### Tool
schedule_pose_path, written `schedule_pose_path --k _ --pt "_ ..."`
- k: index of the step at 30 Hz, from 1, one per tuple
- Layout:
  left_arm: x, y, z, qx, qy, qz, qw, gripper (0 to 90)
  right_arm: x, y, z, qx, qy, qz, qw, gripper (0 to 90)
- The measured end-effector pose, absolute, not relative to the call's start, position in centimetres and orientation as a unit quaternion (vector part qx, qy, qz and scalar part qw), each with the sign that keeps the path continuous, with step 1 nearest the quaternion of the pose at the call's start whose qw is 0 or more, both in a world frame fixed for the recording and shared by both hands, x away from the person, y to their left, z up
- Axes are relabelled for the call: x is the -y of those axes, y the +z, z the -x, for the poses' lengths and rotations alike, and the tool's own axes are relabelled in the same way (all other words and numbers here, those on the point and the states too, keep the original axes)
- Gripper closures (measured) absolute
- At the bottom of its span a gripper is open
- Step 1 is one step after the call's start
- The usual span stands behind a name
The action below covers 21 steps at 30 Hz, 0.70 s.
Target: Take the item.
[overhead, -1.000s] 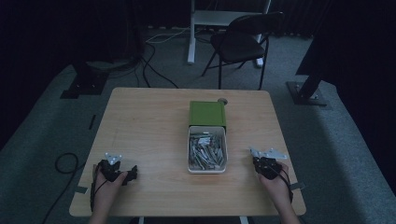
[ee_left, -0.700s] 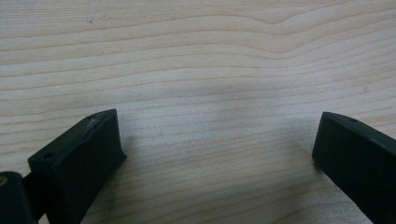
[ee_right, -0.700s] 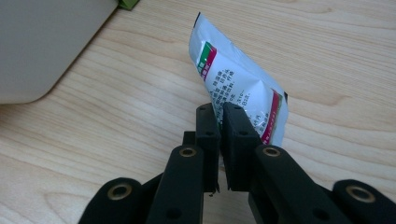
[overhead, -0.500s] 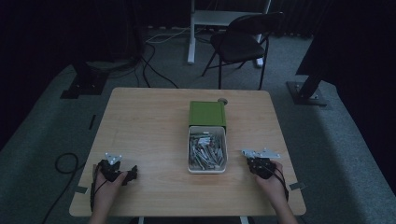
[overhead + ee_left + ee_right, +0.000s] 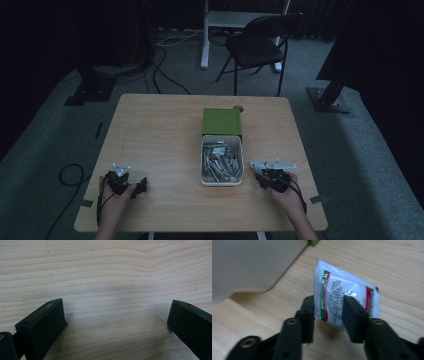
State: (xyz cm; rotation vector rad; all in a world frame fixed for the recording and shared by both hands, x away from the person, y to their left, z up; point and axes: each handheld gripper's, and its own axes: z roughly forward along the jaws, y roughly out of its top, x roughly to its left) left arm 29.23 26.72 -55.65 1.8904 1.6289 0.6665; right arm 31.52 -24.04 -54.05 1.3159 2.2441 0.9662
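Observation:
A white box (image 5: 222,183) full of small sachets sits at the table's middle, with its green lid (image 5: 222,122) lying just behind it. My right gripper (image 5: 264,175) is close to the box's right side, and the box's white wall (image 5: 249,262) shows at upper left in the right gripper view. A white sachet (image 5: 342,293) with red and green print lies flat on the wood there. My right gripper (image 5: 328,301) has just been opening; its jaws stand apart on either side of the sachet's near edge and do not press on it. My left gripper (image 5: 131,184) (image 5: 117,306) is wide open over bare wood.
The wooden table (image 5: 160,130) has its front edge just below both hands. A small round object (image 5: 238,108) lies behind the green lid. A black chair (image 5: 260,47) and cables stand on the floor beyond the table.
The right hand has shifted a little left toward the white box. The left hand has stayed where it was.

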Motion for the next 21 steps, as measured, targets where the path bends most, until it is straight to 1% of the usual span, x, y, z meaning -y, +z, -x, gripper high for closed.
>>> schedule_pose_path --k 7,12,14,17,21 --pt "-26.7 -55.6 -29.2 -0.606 0.248 -0.704 0.276 2.1 23.5 -53.7 -30.9 -0.798 0.366 -0.447 0.170 52.4" --pt "-26.7 -55.6 -29.2 -0.606 0.248 -0.704 0.275 2.1 23.2 -53.4 -30.5 -0.801 0.394 -0.423 0.155 49.1" --pt "-26.7 -55.6 -29.2 -0.606 0.248 -0.704 0.276 2.1 23.1 -53.4 -30.4 -0.804 0.395 -0.416 0.155 48.0" --pt "-26.7 -55.6 -29.2 -0.606 0.248 -0.704 0.276 2.1 23.0 -53.5 -30.2 -0.806 0.408 -0.406 0.139 47.3" --pt "-26.7 -55.6 -29.2 -0.606 0.248 -0.704 0.275 2.1 22.8 -53.9 -30.0 -0.816 0.419 -0.378 0.121 44.1"
